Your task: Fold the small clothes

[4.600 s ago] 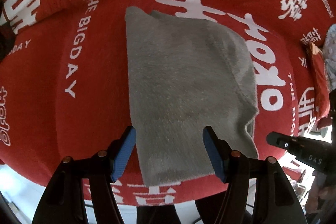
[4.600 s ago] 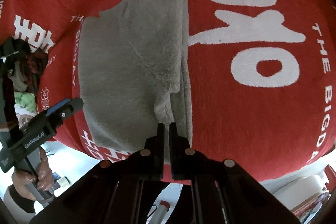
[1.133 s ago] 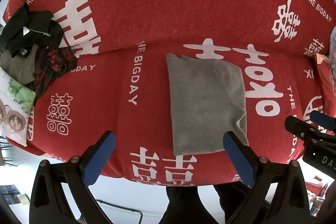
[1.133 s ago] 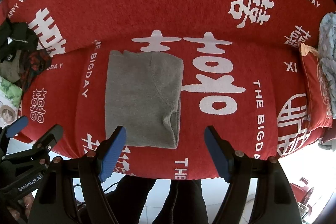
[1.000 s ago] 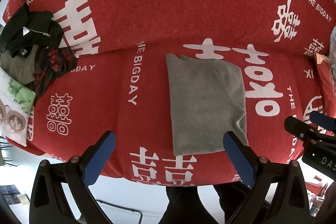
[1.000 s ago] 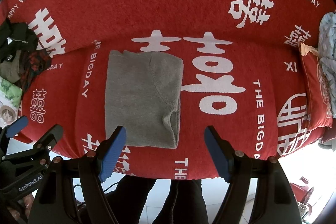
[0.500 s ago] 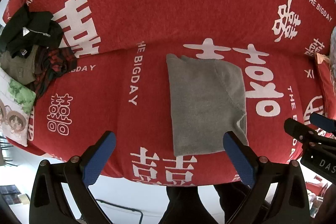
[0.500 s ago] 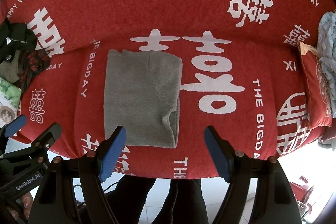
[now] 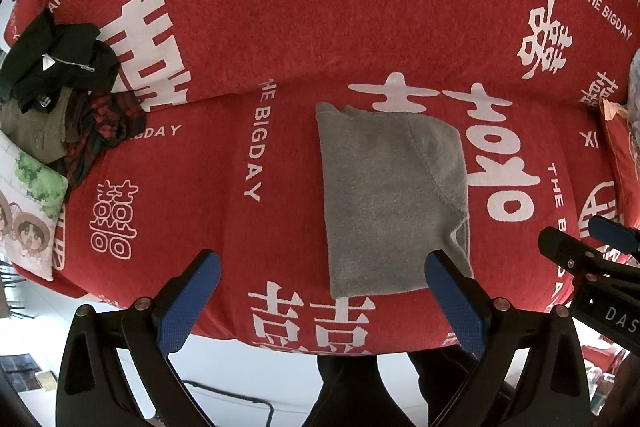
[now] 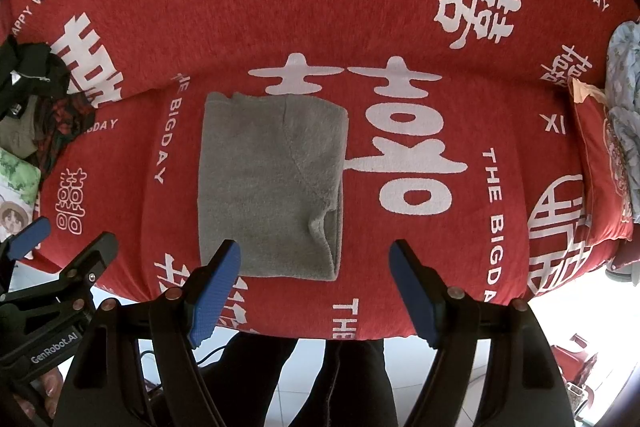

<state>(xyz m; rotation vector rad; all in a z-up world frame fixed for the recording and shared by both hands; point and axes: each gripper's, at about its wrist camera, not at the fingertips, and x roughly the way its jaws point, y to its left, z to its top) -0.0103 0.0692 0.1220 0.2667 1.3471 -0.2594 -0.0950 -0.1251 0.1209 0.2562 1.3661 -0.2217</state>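
**One garment folded, a heap left to do**

Your grey garment [image 9: 394,199] lies folded into a neat rectangle on the red sofa cover [image 9: 320,7], near the seat's front edge; that fold looks finished, though one corner near the right edge bunches a little; your left gripper [image 9: 320,301] and right gripper [image 10: 316,291] both hang above it with jaws spread wide, grasping nothing; the pile of dark clothes [image 9: 60,87] at the far left end appears unfolded, so that is likely your remaining work.
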